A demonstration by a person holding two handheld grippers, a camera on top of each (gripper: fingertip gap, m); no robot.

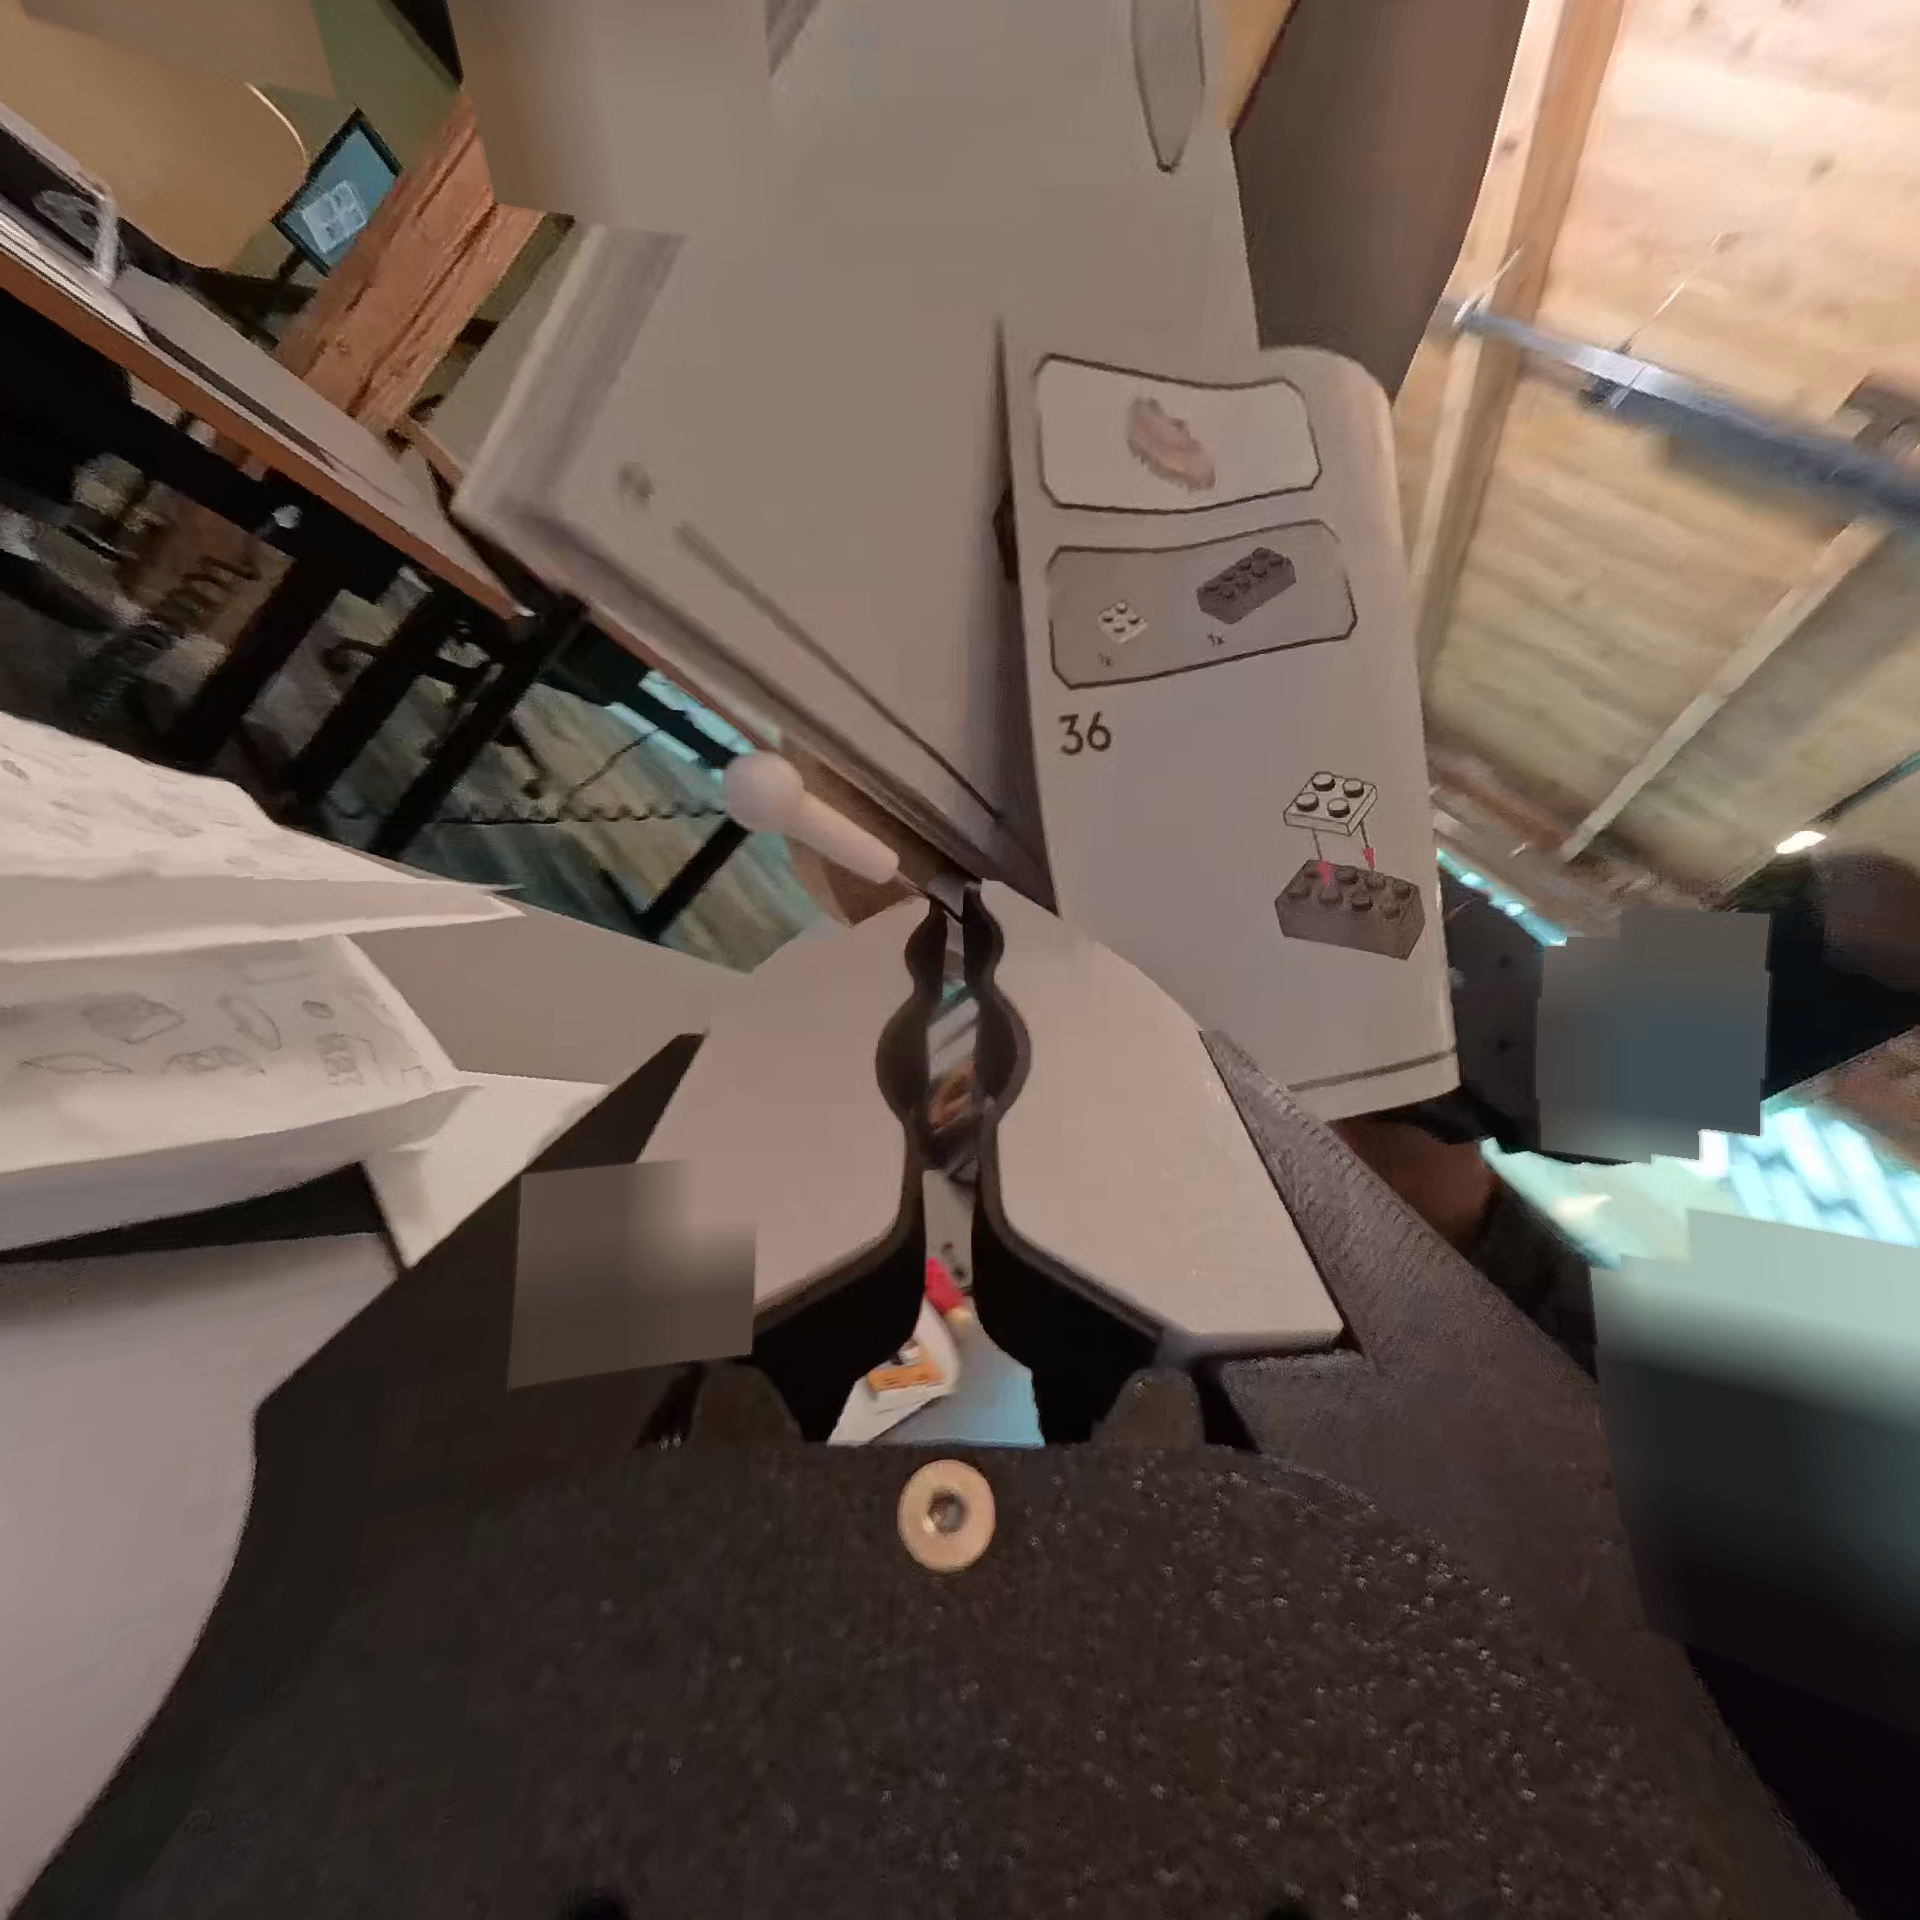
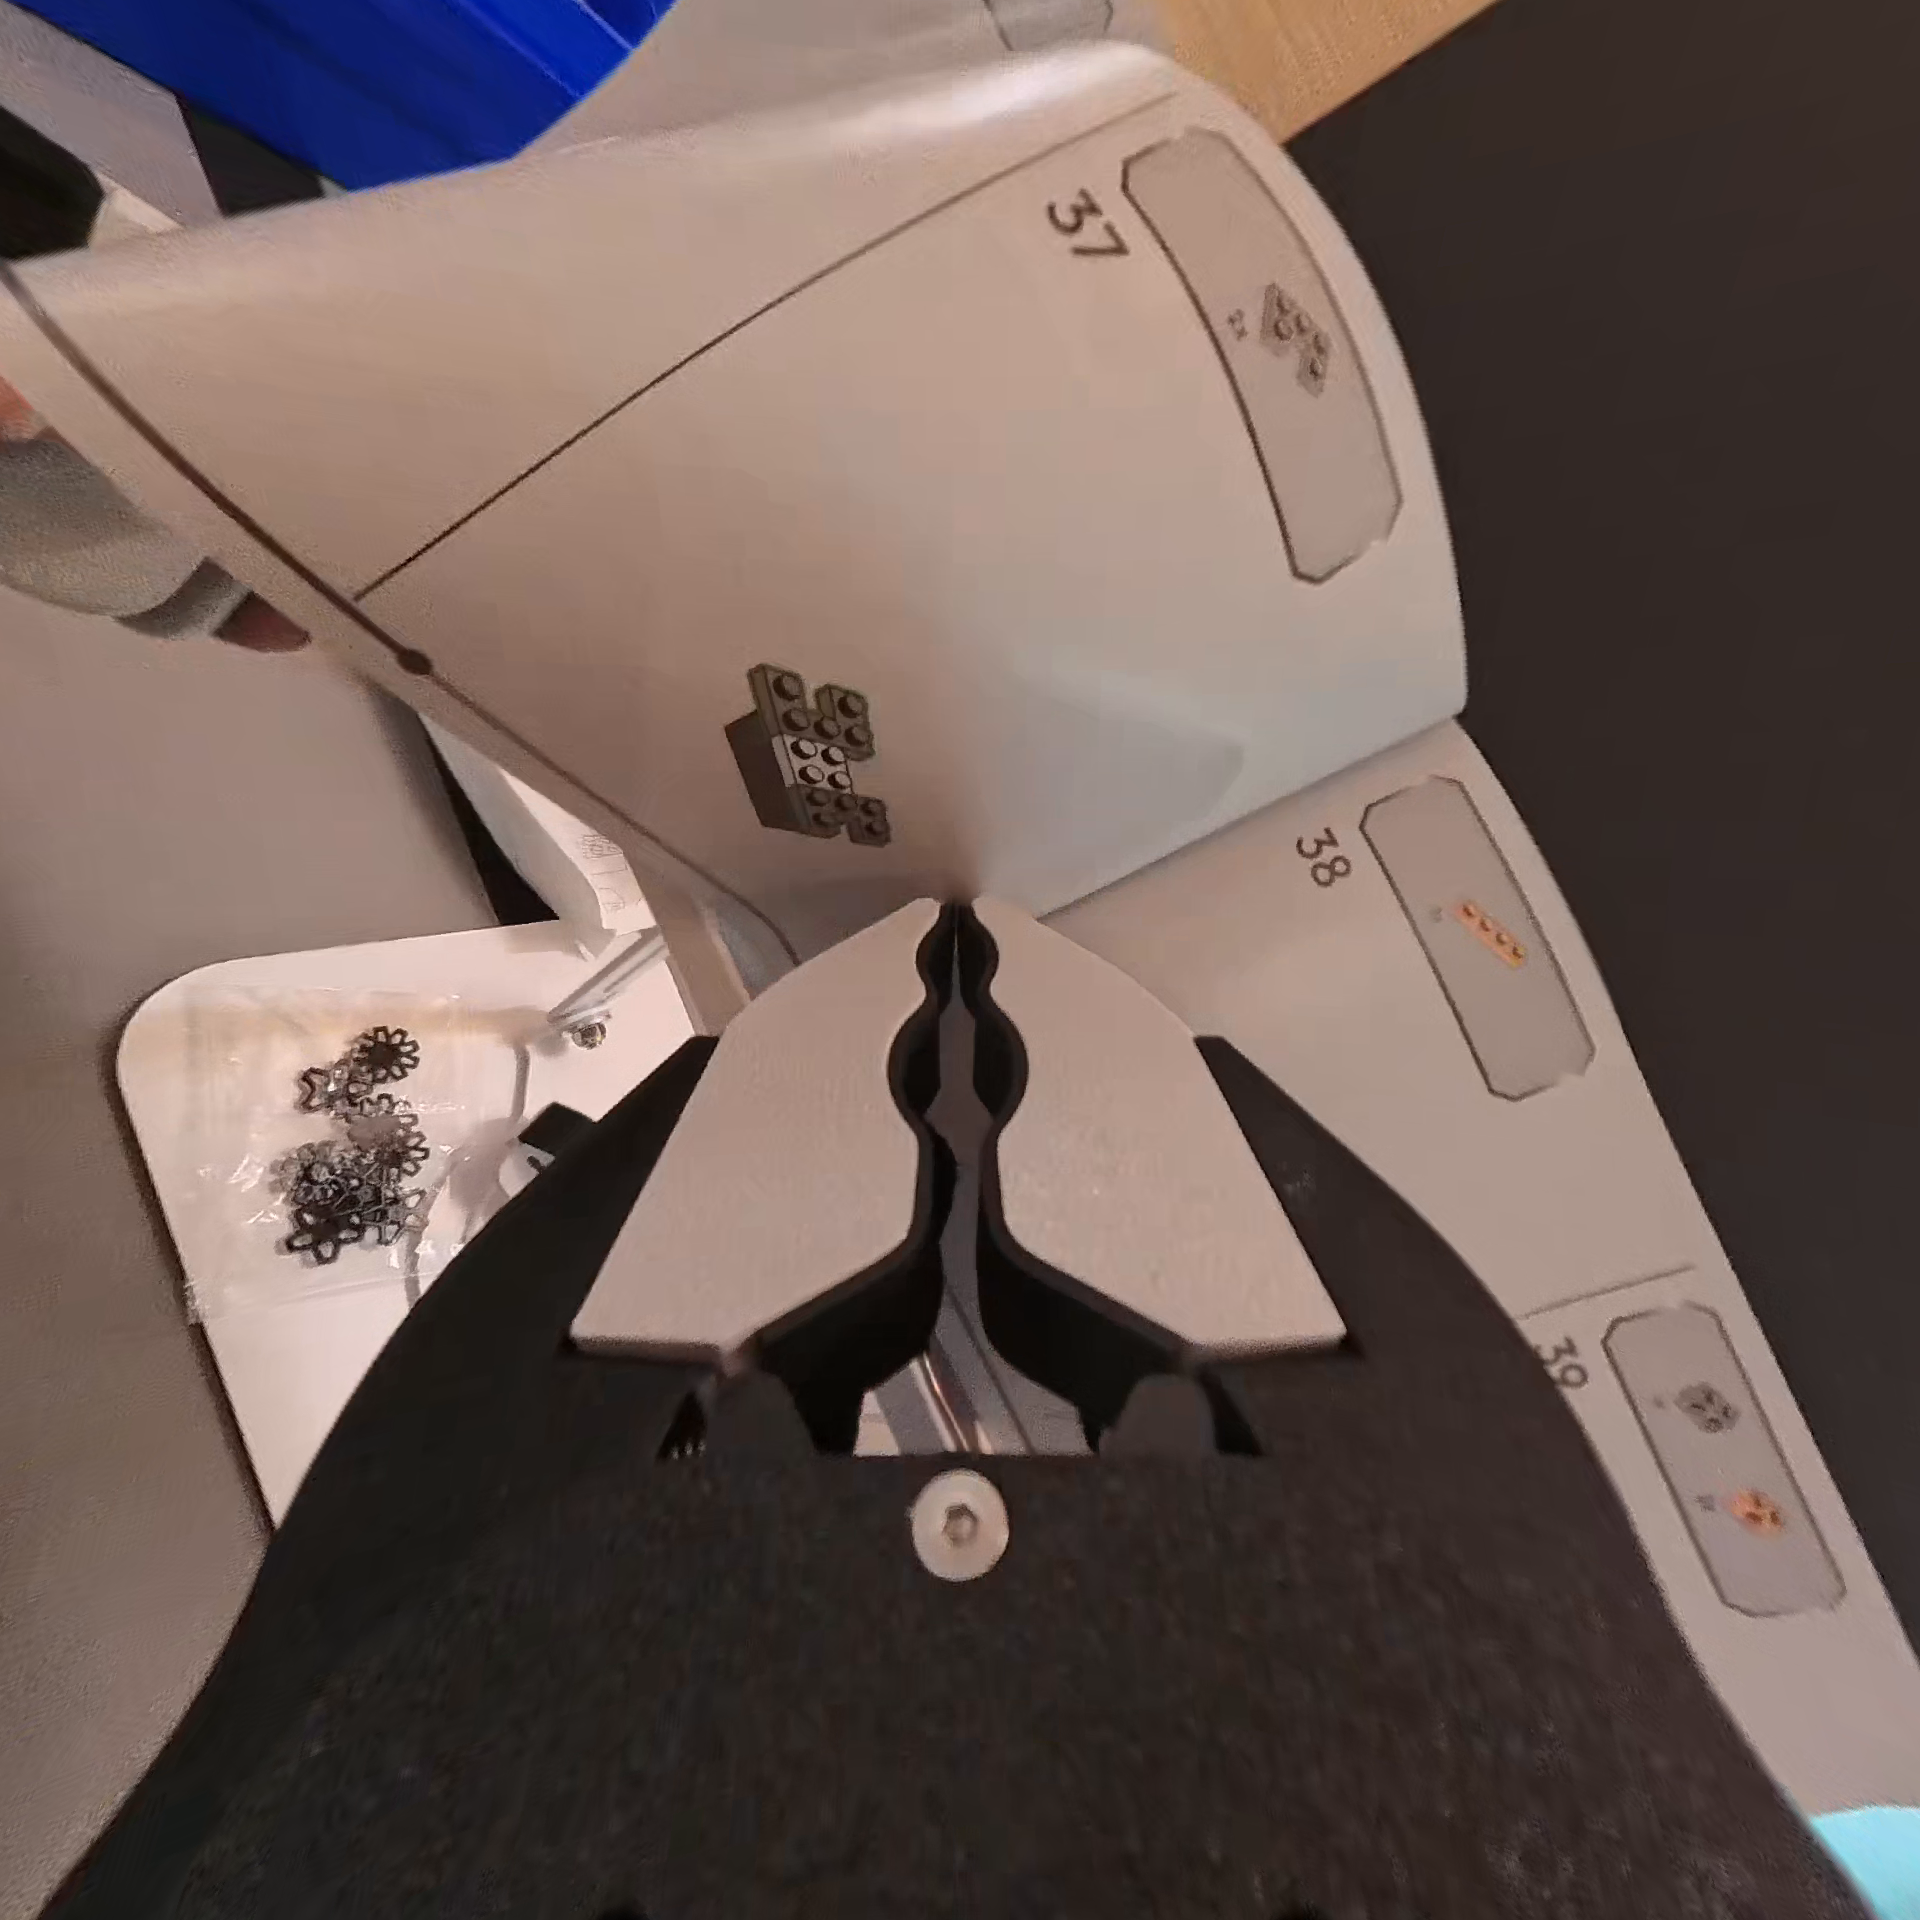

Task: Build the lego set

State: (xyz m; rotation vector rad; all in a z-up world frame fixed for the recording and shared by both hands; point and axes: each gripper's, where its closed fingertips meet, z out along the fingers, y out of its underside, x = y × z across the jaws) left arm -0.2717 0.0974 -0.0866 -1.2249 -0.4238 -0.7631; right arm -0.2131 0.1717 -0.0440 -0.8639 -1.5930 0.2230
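- The left gripper (image 1: 956,904) has its fingers pressed together on the edge of the instruction booklet (image 1: 810,499), which rises from the tips into the upper centre of the left wrist view, with one page (image 1: 1236,748) of building diagrams fanning out to the right.
- The right gripper (image 2: 961,914) is likewise pinched shut on a curled page (image 2: 831,468) of the same booklet; that page arches from the tips up to the upper left of the right wrist view, and the next pages (image 2: 1403,1091) lie flat at the right.
- Judged from this, the step in hand is turning or holding pages to read a building step, not joining bricks.
- No assembled model shows in either view, so how much of the set is built cannot be told from these pictures.
- A clear bag of small black flower-shaped parts (image 2: 358,1143) lies at the lower left of the right wrist view on a white tray (image 2: 187,1060); it looks unopened, though that is hard to confirm.
- A white rounded piece (image 1: 800,810) pokes out just left of the left gripper's tips; what it belongs to is unclear.
- White printed sheets or bags (image 1: 208,987) lie at the left of the left wrist view.
- What seems left: settle the booklet on the wanted page, let go, then pick out and join the parts drawn there.
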